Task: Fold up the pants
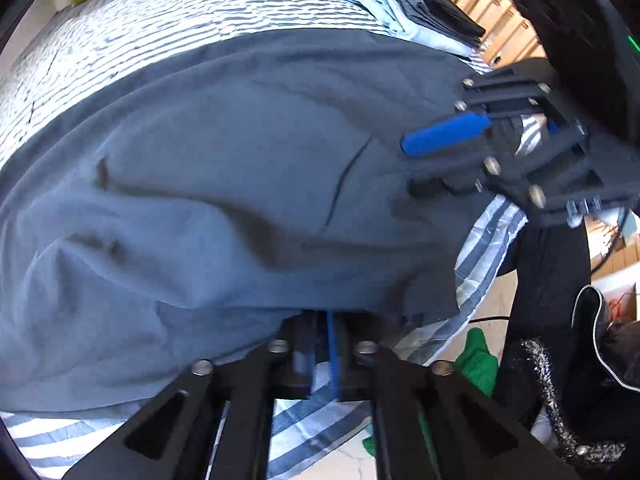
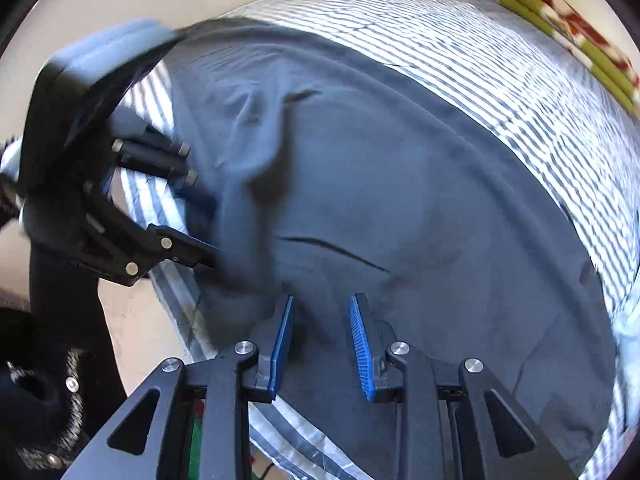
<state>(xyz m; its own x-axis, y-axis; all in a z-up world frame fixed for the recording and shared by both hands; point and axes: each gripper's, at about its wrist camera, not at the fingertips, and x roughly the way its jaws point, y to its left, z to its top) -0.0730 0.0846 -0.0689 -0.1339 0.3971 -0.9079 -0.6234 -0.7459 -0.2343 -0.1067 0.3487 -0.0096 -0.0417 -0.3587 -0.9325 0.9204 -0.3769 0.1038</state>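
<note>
Pants: slate-blue, spread wide across the striped bed, rumpled, one long dark crease through the middle.
Left tongs: pressed together on the near hem of the pants, cloth bunched over the tips and hiding them.
Right tongs: spread apart, blue pads resting on the pants, nothing between them.
Cloth at left tongs: lifted into a ridge in the right wrist view.
Far corner: folded clothes stacked at the bed's edge; green blanket beyond the pants.
</note>
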